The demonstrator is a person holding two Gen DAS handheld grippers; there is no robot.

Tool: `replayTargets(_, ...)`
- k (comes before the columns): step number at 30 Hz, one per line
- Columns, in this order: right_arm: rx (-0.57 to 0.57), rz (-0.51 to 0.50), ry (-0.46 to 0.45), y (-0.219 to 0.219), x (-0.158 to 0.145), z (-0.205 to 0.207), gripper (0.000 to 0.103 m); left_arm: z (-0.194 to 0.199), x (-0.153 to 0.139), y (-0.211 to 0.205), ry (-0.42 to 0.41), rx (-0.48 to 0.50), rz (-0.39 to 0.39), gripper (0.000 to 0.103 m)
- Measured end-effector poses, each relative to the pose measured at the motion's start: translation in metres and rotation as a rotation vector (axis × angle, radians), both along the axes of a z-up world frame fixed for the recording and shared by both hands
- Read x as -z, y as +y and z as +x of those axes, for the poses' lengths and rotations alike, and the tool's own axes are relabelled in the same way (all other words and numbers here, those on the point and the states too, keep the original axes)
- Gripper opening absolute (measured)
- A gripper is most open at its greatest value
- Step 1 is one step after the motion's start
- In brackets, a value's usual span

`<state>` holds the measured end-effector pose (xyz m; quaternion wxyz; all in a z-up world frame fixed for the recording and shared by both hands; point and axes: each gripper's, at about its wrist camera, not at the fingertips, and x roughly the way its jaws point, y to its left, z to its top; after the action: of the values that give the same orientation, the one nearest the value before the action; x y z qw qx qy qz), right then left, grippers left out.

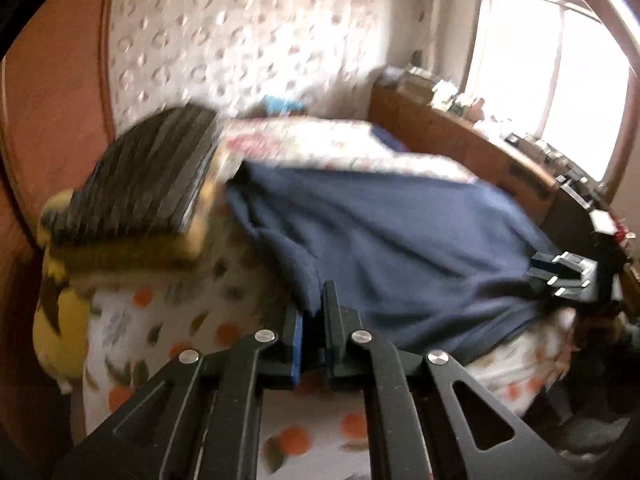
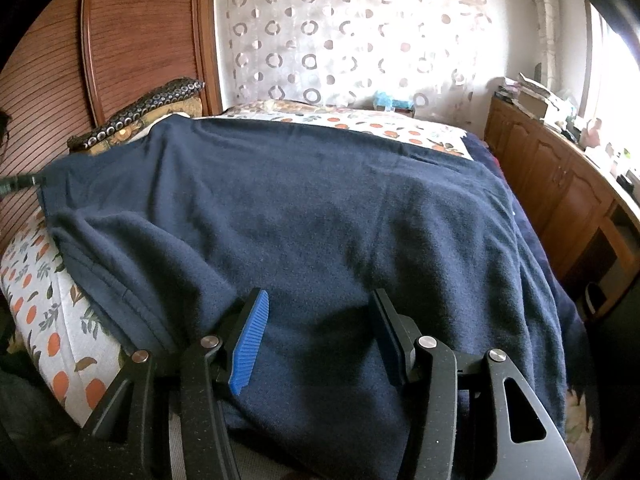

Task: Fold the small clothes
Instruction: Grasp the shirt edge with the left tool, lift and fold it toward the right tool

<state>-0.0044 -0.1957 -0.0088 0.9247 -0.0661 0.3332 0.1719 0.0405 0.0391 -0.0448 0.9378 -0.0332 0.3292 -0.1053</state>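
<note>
Left wrist view: blurred, but the left tongs are clenched, their jaws pinched tight on a fold of the navy garment right at the tips. From that pinch the dark blue fleece spreads away ahead and off to the right, over a bedsheet printed with oranges and leaves. Ahead and to the left of the tongs sits a dark ribbed cushion on top of a yellow pillow. Far to the right, at the garment's other edge, the tip of the other black tool peeks in. Beyond it runs a wooden cabinet under a bright window.

Right wrist view: sharp and steady. The right tongs stand released, jaws apart, one blue ribbed pad plainly showing on the left. The garment lies directly beneath and between the jaws, and nothing shows the pads pressing on it. It stretches forward over most of the bed, its left edge rumpled into folds. The orange-print sheet shows to the left of the tongs and again past the far edge of the cloth. Wooden panelling rises at upper left, and a curtain with ring patterns hangs straight ahead.
</note>
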Motion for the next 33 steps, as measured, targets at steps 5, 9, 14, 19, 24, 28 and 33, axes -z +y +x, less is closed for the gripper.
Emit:
replayTargets(5,0.036,0.007,-0.017,-0.017,-0.013,-0.009,0.054,0.008,-0.033,-0.038,-0.078,0.084,-0.009,0.008)
replayTargets(9,0.066,0.005,-0.046,-0.033,-0.023,-0.020,0.055,0.017,-0.046,-0.063,-0.108,0.147,-0.021,0.007)
replayTargets(14,0.100,0.008,-0.079,-0.051,-0.034,-0.032,0.055,0.032,-0.066,-0.103,-0.136,0.238,-0.030,0.007)
replayTargets(19,0.134,0.020,-0.103,-0.060,-0.038,-0.044,0.055,0.045,-0.087,-0.138,-0.168,0.324,-0.017,0.007)
replayTargets(24,0.150,0.029,-0.119,-0.055,-0.034,-0.055,0.055,0.049,-0.104,-0.174,-0.192,0.399,0.008,0.007)
replayTargets(28,0.150,0.037,-0.128,-0.055,-0.032,-0.060,0.055,0.052,-0.117,-0.197,-0.206,0.440,0.017,0.007)
replayTargets(33,0.144,0.048,-0.133,-0.059,-0.029,-0.062,0.055,0.061,-0.109,-0.209,-0.169,0.438,0.035,0.008)
